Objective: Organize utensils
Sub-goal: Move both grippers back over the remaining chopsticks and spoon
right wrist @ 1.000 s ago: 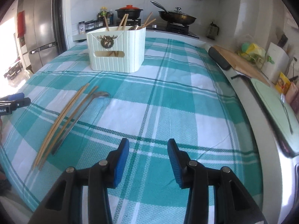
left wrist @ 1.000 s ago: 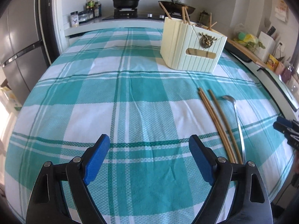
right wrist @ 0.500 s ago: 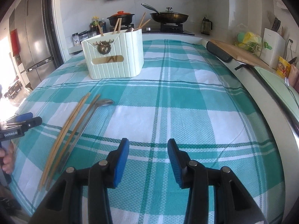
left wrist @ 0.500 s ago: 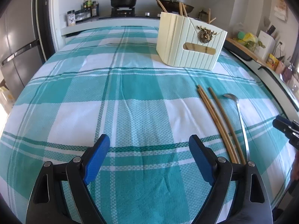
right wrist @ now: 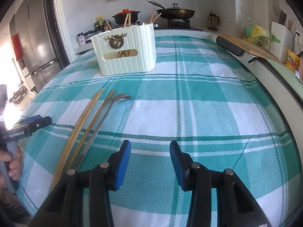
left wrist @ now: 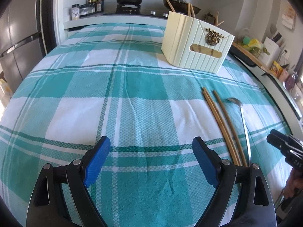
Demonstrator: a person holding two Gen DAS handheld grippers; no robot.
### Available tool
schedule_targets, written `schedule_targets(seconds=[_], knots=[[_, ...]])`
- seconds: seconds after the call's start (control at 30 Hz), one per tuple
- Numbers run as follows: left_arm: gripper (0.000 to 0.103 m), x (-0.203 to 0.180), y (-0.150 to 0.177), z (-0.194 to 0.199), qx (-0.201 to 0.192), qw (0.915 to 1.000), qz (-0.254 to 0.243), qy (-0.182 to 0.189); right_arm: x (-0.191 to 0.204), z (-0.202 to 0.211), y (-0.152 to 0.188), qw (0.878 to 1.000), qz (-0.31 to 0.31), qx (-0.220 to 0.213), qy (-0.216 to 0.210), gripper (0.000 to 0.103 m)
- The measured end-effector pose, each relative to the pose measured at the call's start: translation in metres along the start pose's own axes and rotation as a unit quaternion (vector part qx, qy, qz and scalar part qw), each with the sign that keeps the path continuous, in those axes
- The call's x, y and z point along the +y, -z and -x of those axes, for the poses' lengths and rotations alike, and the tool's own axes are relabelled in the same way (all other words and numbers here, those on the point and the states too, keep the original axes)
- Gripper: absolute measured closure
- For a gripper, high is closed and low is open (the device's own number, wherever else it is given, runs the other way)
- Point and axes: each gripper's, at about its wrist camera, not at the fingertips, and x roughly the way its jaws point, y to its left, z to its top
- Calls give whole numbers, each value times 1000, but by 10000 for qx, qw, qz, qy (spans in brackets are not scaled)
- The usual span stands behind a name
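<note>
- left gripper (left wrist: 149, 149): jaws spread wide, nothing between the blue pads (left wrist: 96, 158), held low over the checked cloth (left wrist: 79, 87).
- cloth: teal and white, covers the table; all the utensils lie on it.
- chopsticks (left wrist: 217, 119): three loose wooden sticks flat on the cloth, two touching as a pair, the third just beside them, all pointing toward the holder.
- spoon (left wrist: 242, 117): metal, flat on the cloth just beside the third stick, bowl end toward the holder, between the two grippers.
- holder (left wrist: 197, 43): cream ribbed box, upright on the far part of the cloth, well apart from the loose utensils; a brass stag badge on its front above a slot handle. several chopsticks stand tilted inside, tips above the rim; crossed sticks show through the slot in the right wrist view. its compartments cannot be made out.
- right gripper (right wrist: 149, 152): jaws partly open, narrower than the left, holding nothing, low over the cloth to the right of the spoon.
- stove behind: a black pot (right wrist: 126, 17) with a red lid, then a lidded pan (right wrist: 177, 11).
</note>
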Motion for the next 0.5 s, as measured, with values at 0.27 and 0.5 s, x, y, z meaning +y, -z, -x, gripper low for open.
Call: schedule_targets(seconds=[0.27, 0.5], knots=[[14, 0, 1, 0, 8, 10000, 37, -23, 19, -29, -28, 9943, -389, 336, -936, 60], [12, 0, 1, -1, 42, 10000, 45, -39, 33, -54, -42, 9953, -270, 657, -659, 60]])
